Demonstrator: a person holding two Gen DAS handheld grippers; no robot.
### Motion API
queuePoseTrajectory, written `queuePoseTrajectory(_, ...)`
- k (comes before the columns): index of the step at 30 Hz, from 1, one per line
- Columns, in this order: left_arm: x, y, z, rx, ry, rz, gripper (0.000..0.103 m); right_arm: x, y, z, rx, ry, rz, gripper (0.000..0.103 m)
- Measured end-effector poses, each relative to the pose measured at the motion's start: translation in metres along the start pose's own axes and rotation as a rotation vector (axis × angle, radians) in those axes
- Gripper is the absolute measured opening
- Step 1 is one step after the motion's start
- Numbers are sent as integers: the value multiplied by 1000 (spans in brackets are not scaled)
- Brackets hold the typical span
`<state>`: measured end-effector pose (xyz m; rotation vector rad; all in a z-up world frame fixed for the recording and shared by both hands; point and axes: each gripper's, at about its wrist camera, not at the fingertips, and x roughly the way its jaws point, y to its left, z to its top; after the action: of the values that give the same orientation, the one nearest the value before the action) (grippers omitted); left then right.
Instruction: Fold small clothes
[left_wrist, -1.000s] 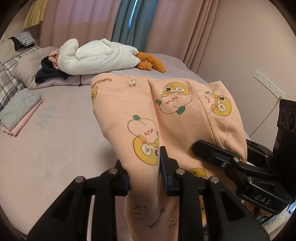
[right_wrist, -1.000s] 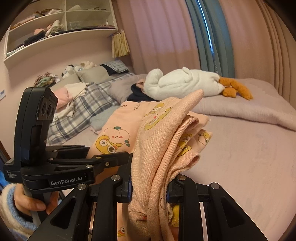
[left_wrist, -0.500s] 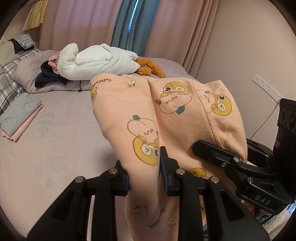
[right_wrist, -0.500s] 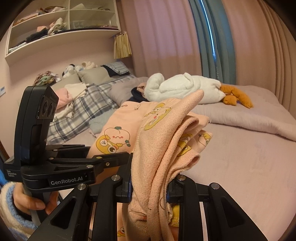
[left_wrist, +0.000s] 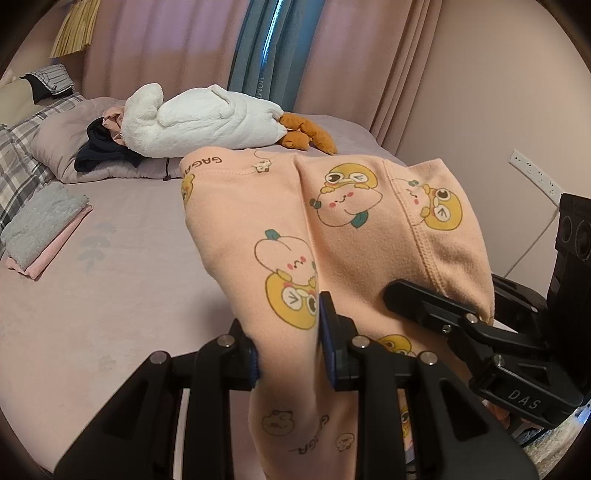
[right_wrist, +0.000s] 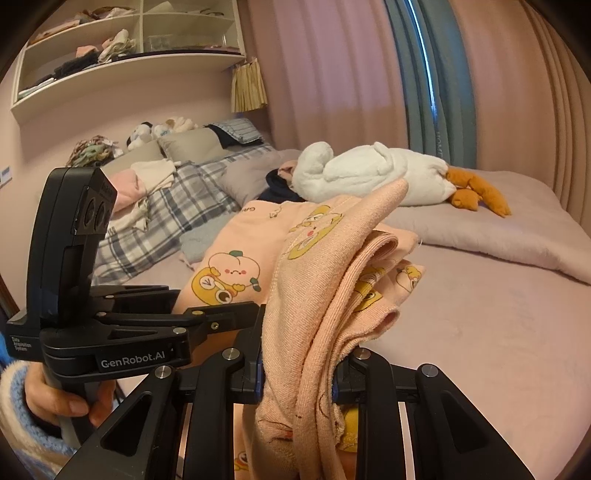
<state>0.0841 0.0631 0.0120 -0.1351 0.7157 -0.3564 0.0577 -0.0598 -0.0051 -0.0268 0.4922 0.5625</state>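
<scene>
The left tongs (left_wrist: 290, 345) clamp a fold of the peach garment (left_wrist: 332, 236). The right tongs (left_wrist: 402, 295) grip its right edge. The garment hangs above the bed (left_wrist: 110, 288). A folded stack (left_wrist: 44, 232) lies at left.

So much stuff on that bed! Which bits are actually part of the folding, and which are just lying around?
In use:
- peach cartoon-print garment
- left gripper
- right gripper

Lying about:
- white plush goose
- folded grey and pink stack
- plaid bedding
- wall shelf
</scene>
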Motion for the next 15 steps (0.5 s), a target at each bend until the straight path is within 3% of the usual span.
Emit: queuePoseTrajectory(15,2,-1,-3,-8,17,15,26,8,-3,-2,10,15,20,26)
